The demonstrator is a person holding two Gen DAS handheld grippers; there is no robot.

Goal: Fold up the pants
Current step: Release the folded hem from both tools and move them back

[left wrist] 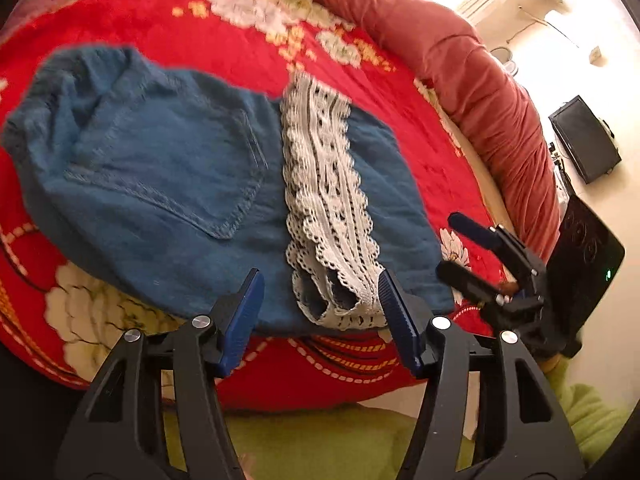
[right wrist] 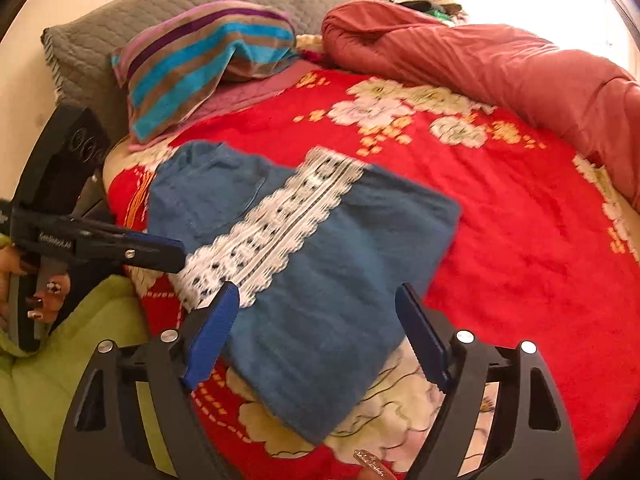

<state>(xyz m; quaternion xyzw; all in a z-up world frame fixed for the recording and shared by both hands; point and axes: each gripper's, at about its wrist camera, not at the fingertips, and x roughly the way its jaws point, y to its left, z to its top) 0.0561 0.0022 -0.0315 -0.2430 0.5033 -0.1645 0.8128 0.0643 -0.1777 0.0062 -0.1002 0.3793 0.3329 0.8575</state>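
Observation:
The blue denim pants (left wrist: 160, 168) lie folded in a compact bundle on the red floral blanket (left wrist: 248, 52), back pocket up. A white lace band (left wrist: 320, 184) crosses the bundle. My left gripper (left wrist: 320, 316) hovers at its near edge, open, with the lace end lying between the fingers and no pad pressing it. In the right wrist view the pants (right wrist: 340, 260) and lace band (right wrist: 272, 228) lie under my right gripper (right wrist: 316, 320), which is open over the near corner. The right gripper (left wrist: 452, 248) also shows at the bundle's right side. The left gripper (right wrist: 176, 252) shows side-on at the left.
A rolled pinkish-red quilt (right wrist: 500, 68) runs along the bed's far and right side. A striped pillow (right wrist: 200, 64) and grey pillows (right wrist: 160, 8) lie at the head. A hand with painted nails (right wrist: 44, 300) holds the left gripper. Green fabric (left wrist: 320, 444) is nearest me.

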